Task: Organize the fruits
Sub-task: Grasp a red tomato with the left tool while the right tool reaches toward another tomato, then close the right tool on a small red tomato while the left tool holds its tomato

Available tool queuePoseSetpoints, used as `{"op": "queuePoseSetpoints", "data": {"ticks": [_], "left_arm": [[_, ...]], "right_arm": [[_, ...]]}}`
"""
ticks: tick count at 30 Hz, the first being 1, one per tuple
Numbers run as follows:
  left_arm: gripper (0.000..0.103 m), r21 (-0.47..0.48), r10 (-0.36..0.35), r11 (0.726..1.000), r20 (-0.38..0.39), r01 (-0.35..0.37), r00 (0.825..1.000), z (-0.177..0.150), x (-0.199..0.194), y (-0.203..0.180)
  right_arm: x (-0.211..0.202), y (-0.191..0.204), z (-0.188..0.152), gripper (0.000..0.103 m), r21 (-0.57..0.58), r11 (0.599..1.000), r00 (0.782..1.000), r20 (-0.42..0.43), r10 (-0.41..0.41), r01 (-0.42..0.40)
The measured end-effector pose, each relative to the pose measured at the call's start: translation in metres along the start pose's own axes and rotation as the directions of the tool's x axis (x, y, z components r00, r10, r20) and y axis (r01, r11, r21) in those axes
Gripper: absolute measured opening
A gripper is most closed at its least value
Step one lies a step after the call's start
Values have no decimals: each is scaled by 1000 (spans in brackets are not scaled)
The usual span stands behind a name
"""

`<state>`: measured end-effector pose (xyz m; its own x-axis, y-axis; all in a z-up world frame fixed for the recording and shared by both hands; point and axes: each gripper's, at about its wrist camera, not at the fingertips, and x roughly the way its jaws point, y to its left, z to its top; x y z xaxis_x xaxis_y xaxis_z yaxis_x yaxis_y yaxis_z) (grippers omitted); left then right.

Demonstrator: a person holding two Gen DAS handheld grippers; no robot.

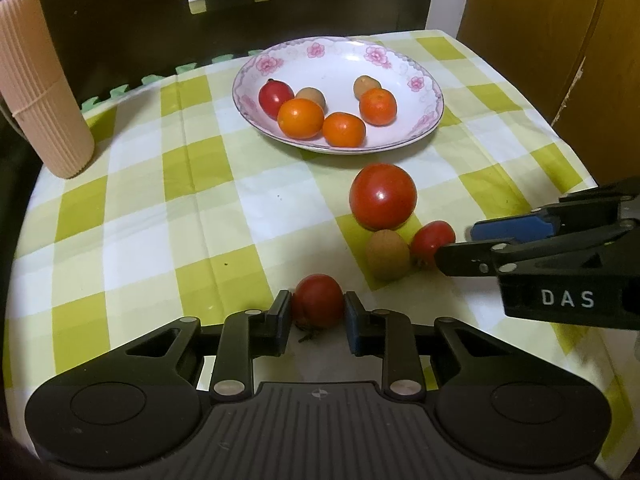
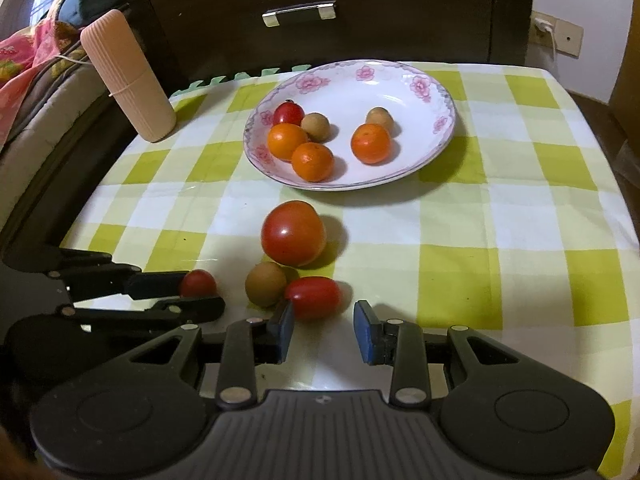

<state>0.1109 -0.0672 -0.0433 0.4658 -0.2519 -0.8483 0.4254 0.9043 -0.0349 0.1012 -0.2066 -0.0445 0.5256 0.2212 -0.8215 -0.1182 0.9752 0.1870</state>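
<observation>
Left gripper [image 1: 318, 312] jaws clamp a small red tomato [image 1: 318, 300] on the green-checked table [image 1: 160, 208], near the floral white plate [image 1: 338, 60] of fruit. Right gripper [image 2: 324, 330] jaws gape empty beside an oblong red tomato [image 2: 314, 296].

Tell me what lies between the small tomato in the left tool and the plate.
The left tool grips the small tomato. Straight ahead toward the plate the checked cloth is bare. The big tomato and a brown fruit sit just right of that line, near the plate's front rim.
</observation>
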Motion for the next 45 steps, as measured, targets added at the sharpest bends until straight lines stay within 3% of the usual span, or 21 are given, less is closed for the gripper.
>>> {"op": "queuePoseSetpoints", "data": {"ticks": [16, 23, 31, 36, 42, 45], "left_arm": [[40, 17, -6, 1000, 5, 6, 1000, 0, 2, -1], [59, 44, 3, 999, 6, -3, 1000, 0, 3, -4], [66, 26, 36, 999, 4, -36, 999, 1, 5, 2], [61, 30, 31, 999, 8, -31, 999, 3, 6, 1], [38, 29, 12, 1000, 9, -12, 1000, 5, 4, -1], [35, 37, 6, 999, 1, -6, 1000, 4, 3, -3]], "right_arm": [[15, 8, 4, 35, -41, 999, 1000, -27, 9, -10], [8, 3, -8, 35, -81, 997, 1000, -5, 0, -1], [12, 12, -7, 30, -139, 990, 999, 5, -35, 35], [11, 17, -9, 26, -164, 985, 998, 2, -59, 59], [8, 15, -9, 26, -147, 987, 998, -3, -60, 59], [7, 14, -9, 26, -137, 988, 998, -5, -65, 63]]}}
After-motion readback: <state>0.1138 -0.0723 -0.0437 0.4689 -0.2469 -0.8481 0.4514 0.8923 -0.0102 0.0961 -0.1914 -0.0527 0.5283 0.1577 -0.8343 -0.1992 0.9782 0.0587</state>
